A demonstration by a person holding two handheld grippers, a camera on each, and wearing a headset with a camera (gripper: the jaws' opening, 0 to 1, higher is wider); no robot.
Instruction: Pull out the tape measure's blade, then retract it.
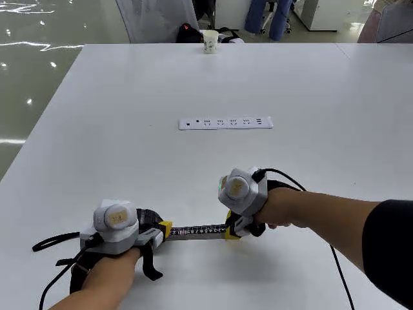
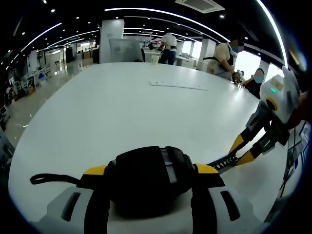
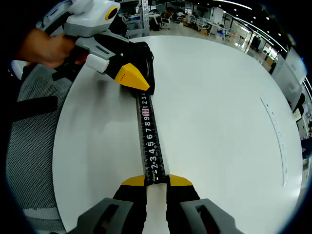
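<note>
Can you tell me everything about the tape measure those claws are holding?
The tape measure has a chunky black case, which looks like rubbery plastic, squeezed between the yellow-tipped jaws of the left claw. Its blade is pulled partway out: a thin dark strip with white numbers and one red mark. It runs straight across to the right claw, which pinches its end. It all sits low over the white table.

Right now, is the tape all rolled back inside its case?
No, the numbered blade stretches across the table from the black case to the right gripper, which pinches its end.
</note>
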